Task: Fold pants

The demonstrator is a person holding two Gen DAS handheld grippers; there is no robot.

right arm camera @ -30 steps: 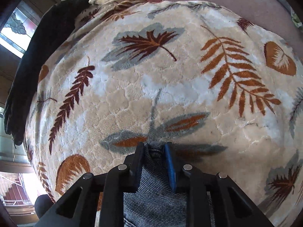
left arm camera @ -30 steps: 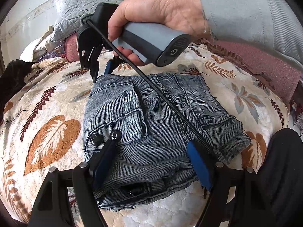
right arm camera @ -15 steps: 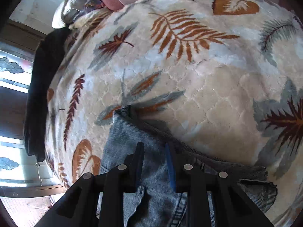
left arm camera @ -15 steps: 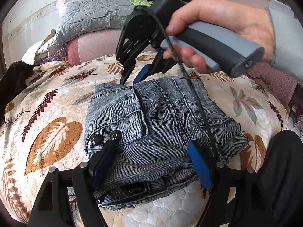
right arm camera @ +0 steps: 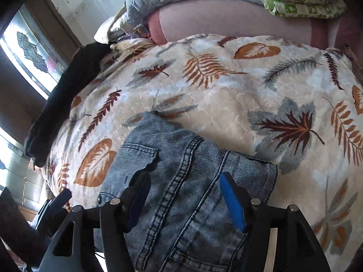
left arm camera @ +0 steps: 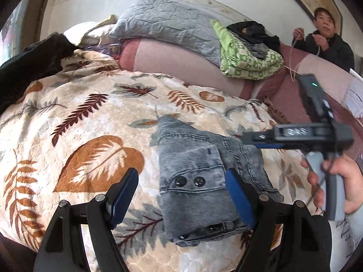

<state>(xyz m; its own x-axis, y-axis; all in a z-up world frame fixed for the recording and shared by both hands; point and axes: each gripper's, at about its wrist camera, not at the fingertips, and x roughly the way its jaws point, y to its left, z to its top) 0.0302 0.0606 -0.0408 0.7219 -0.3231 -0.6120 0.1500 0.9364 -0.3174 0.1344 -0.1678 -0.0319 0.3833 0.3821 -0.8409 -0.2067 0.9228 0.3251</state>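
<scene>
Left wrist: "DAS"-like lettering on right tool point(left arm camera: 267, 141)

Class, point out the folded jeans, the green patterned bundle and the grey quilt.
jeans point(left arm camera: 199, 195): left wrist view, flap with two buttons.
green patterned bundle point(left arm camera: 247, 61): left wrist view, its front fold.
grey quilt point(left arm camera: 168, 25): left wrist view, its middle.

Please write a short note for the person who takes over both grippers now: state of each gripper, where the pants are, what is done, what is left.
Left gripper: open, above the pants, holding nothing.
Right gripper: jaws opening, nothing gripped, denim below them.
Grey-blue denim pants: folded into a compact bundle on the cream leaf-patterned blanket.
Done: the fold looks complete.
Left: probably only tidy the edges and take both grippers away.
</scene>
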